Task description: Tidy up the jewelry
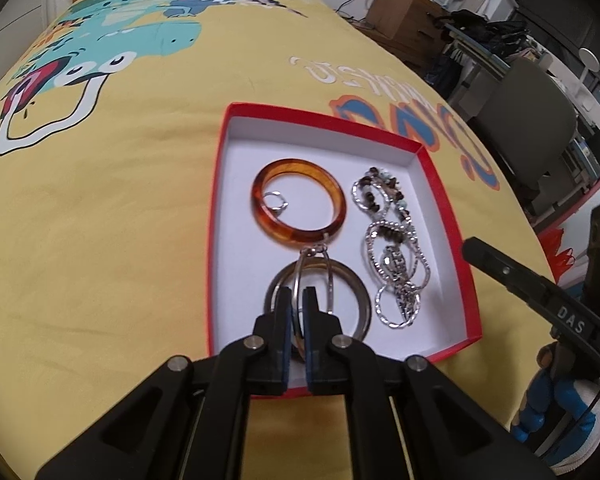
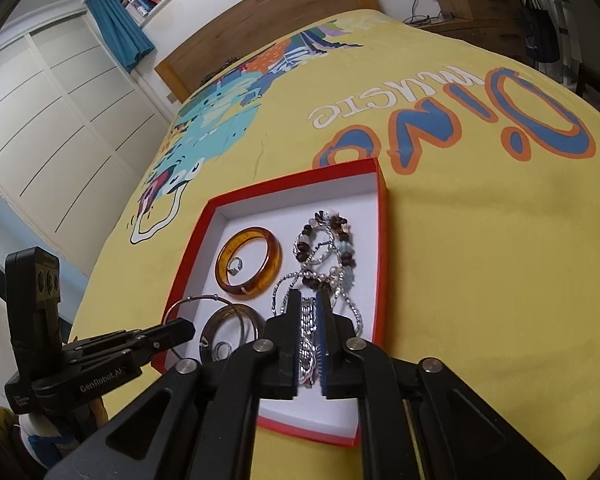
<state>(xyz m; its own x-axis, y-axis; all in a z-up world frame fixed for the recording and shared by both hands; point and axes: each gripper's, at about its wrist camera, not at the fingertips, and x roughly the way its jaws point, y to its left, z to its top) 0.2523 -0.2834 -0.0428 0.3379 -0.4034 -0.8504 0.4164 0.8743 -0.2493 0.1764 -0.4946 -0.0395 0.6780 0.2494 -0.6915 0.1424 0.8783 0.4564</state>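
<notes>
A red box with a white inside lies on the yellow bedspread. It holds an amber bangle ringing a small silver ring, a dark metal bangle, and a heap of silver chains and beads. My left gripper is shut on a thin silver hoop earring over the dark bangle. My right gripper hovers above the chains, its jaws a narrow gap apart with nothing held.
The bedspread carries a dinosaur print and large lettering. A wooden headboard stands at the far end. White wardrobe doors lie to the left. A grey chair and a cluttered desk stand beyond the bed's right edge.
</notes>
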